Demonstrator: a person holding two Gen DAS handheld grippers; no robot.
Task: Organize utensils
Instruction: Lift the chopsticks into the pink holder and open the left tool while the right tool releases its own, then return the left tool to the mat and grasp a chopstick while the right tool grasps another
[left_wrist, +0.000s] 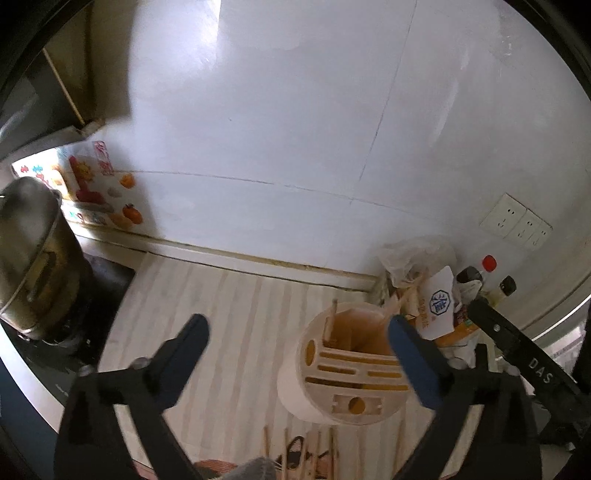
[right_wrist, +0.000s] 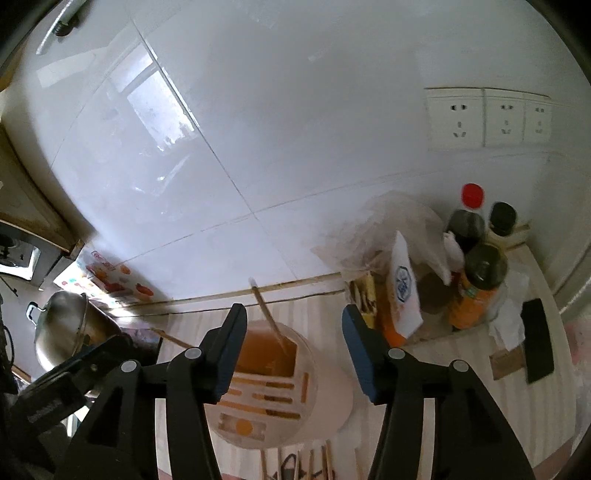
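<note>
Chopsticks are the measure here: one wooden chopstick (right_wrist: 267, 317) stands leaning in the open compartment of the round utensil holder (right_wrist: 273, 384) on the striped counter (left_wrist: 221, 314), so the job looks only begun. More chopsticks (right_wrist: 317, 461) lie loose near the holder's front. Both the left gripper (left_wrist: 295, 354) and right gripper (right_wrist: 291, 350) hang above it, jaws apart, holding nothing. Bottles (right_wrist: 476, 288) crowd the far right corner.

Glossy white wall tiles (right_wrist: 258, 122) behind; matt pale wooden utensil holder (right_wrist: 273, 391) holding a bare wood chopstick (right_wrist: 267, 314); dull brushed-metal pot (left_wrist: 35, 258) far left; crinkled clear plastic bag (right_wrist: 384, 229); tabletop (left_wrist: 229, 314) smooth, pale striped wood-look.
</note>
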